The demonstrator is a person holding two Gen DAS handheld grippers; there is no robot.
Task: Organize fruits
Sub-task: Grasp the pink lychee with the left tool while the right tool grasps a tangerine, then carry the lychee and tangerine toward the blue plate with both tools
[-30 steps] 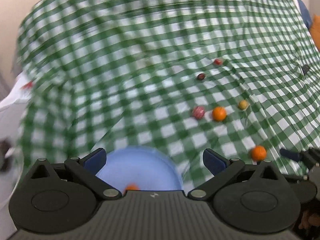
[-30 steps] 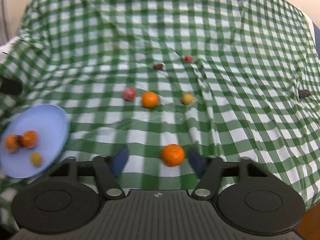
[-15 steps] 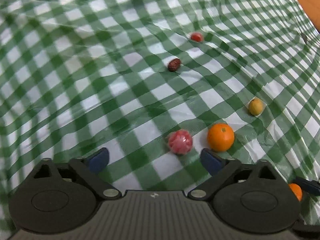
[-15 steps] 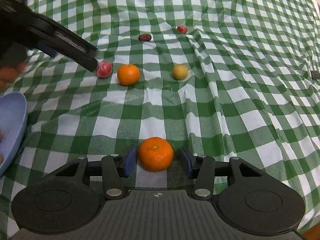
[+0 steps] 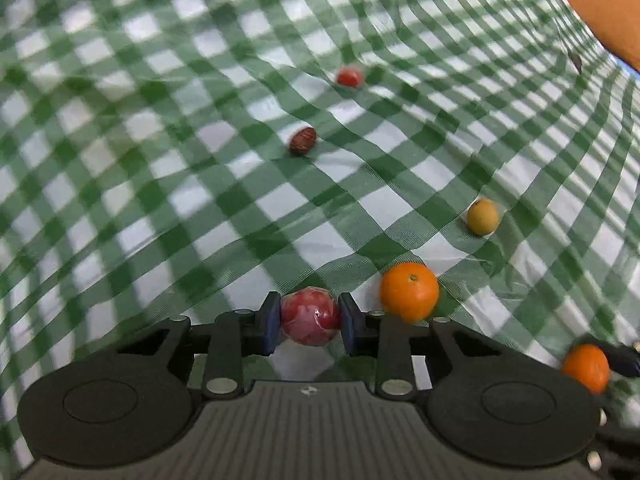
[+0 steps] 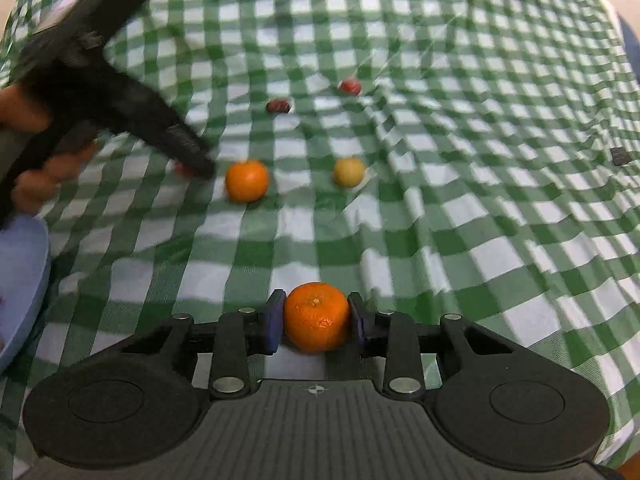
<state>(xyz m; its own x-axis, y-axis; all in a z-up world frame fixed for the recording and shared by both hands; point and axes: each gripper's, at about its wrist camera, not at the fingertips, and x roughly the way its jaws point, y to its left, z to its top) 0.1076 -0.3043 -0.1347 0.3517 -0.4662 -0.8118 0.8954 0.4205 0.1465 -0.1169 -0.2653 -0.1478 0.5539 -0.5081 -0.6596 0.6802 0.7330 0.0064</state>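
Note:
On the green checked cloth (image 5: 200, 120), my left gripper (image 5: 309, 322) is closing on a mottled red fruit (image 5: 309, 314), and both blue pads touch its sides. My right gripper (image 6: 316, 322) is closing too, its pads against a tangerine (image 6: 316, 316) that rests on the cloth. The right wrist view shows the left gripper (image 6: 198, 164) coming down from the left, held by a hand (image 6: 36, 184), and it hides most of the red fruit. A light blue plate (image 6: 20, 272) shows at the left edge.
Loose on the cloth lie an orange (image 5: 409, 291) just right of the left gripper, a yellow fruit (image 5: 483, 216), a dark brown-red fruit (image 5: 303, 141) and a small red fruit (image 5: 350, 77) farther off. A small dark object (image 6: 620, 156) sits far right.
My left gripper swung from over the blue plate to the red fruit and closed its wide jaws onto it. The right gripper sank a little and narrowed onto the tangerine.

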